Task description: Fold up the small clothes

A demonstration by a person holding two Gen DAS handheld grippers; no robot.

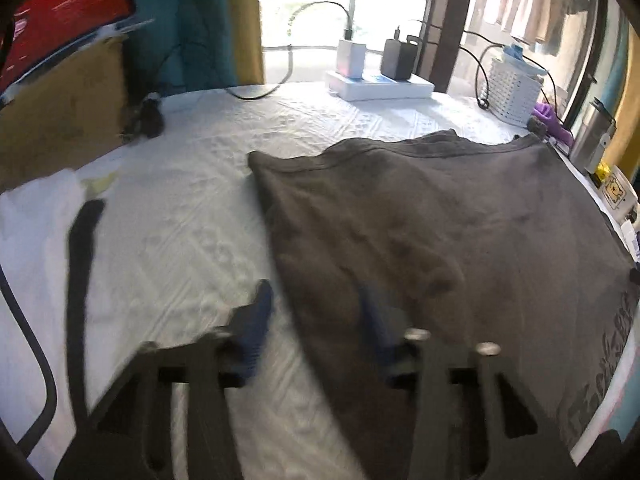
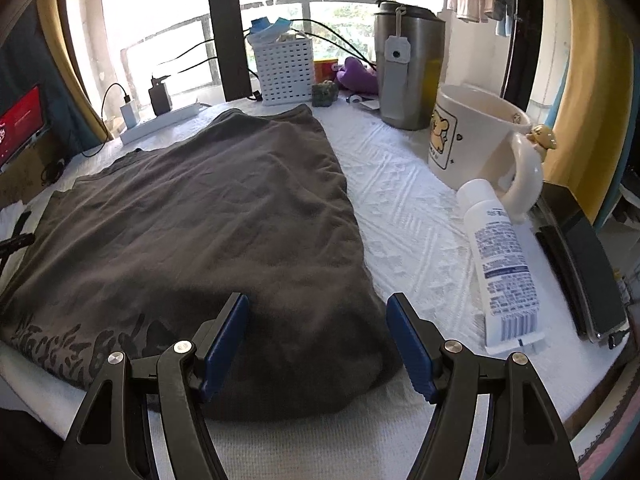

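**Item: dark grey-brown cotton T-shirt, partly folded, on white embossed table cover**

- Location: the T-shirt (image 2: 208,216) lies flat on the table cover (image 2: 404,216), its long axis running away from both cameras toward the window; printed lettering shows along its near left hem.
- Right gripper (image 2: 318,344): black frame, blue pads, jaws standing wide with nothing clamped. The shirt's near right corner lies directly below and between the pads, which makes this the nearer tool for a corner pick.
- Left gripper (image 1: 316,320): blurred; jaws parted, no cloth pinched. It straddles the shirt's left folded edge, one pad over bare cover, the other over fabric.
- Adjacent: cream ceramic mug (image 2: 472,136) and white plastic tube (image 2: 500,264), right of the shirt, apart from it.
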